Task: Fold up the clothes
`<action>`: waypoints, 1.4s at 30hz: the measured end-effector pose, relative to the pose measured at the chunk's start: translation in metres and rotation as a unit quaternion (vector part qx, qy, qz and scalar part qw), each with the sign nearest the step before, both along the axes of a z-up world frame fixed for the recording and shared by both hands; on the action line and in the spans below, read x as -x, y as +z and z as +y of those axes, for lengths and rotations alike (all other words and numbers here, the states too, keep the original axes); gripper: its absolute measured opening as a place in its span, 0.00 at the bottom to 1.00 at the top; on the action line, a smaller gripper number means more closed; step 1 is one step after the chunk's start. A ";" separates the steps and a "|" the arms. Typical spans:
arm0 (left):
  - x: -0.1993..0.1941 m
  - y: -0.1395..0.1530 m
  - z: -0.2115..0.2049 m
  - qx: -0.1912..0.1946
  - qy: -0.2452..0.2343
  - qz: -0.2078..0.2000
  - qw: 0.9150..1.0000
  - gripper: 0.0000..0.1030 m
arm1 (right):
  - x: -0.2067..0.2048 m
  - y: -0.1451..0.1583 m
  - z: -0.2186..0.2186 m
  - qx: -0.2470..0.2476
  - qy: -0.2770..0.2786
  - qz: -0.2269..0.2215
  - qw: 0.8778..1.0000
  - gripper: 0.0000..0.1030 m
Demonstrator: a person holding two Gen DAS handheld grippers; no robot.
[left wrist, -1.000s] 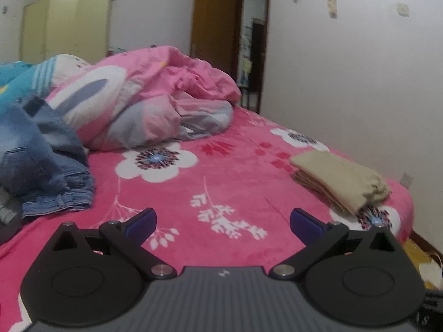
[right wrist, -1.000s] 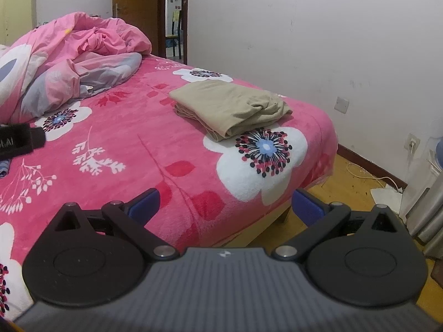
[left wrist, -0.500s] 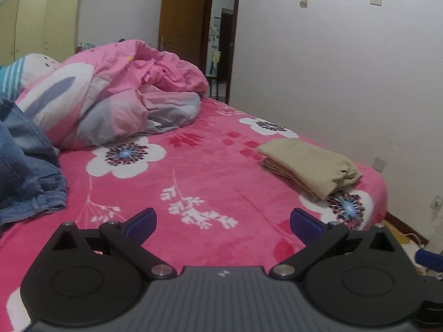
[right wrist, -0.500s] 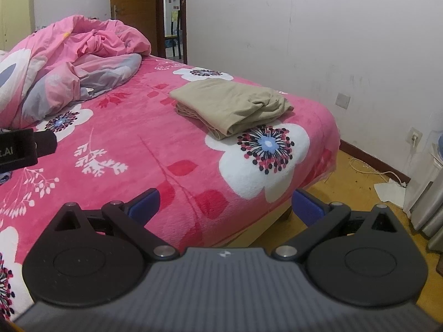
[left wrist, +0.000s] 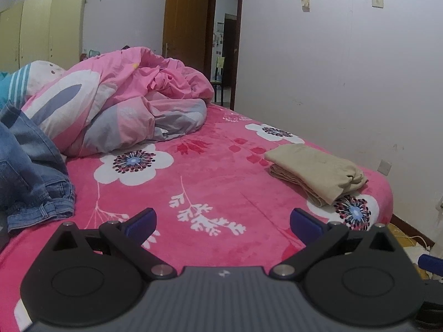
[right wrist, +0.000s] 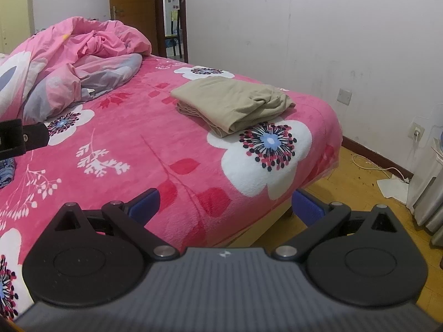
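Left gripper (left wrist: 223, 218) and right gripper (right wrist: 225, 203) both spread wide, empty, above pink floral blanket (left wrist: 216, 182); crumpled jeans (left wrist: 30, 171) far left; folded beige garment (right wrist: 232, 103) near right bed edge; rumpled pink duvet (left wrist: 121, 102) beyond

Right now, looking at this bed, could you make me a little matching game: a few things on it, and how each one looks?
Things:
1. tan garment
2. jeans
3. pink quilt
4. left gripper

States:
A. crumpled in a blue heap at the left
B. open, holding nothing
C. neatly folded near the bed's corner
D. bunched up at the far end

Pairs: 1-C, 2-A, 3-D, 4-B
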State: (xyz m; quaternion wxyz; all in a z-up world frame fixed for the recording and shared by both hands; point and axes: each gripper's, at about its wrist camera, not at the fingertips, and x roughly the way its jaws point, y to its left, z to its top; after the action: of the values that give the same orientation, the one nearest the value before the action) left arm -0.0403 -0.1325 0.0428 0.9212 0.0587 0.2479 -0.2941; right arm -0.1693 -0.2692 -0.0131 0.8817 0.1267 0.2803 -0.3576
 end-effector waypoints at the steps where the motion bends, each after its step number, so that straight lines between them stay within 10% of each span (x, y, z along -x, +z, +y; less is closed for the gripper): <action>1: 0.000 0.000 0.000 -0.001 -0.001 -0.002 1.000 1.00 | 0.000 0.000 0.000 0.000 0.000 0.000 1.000 0.99; 42: -0.009 -0.009 0.004 -0.006 0.000 0.022 1.000 1.00 | -0.007 -0.004 0.002 -0.007 -0.004 0.010 1.000 0.99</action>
State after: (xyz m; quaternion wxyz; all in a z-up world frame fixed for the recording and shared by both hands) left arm -0.0317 -0.1286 0.0335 0.9150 0.0582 0.2701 -0.2940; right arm -0.1624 -0.2670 -0.0172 0.8765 0.1300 0.2913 -0.3607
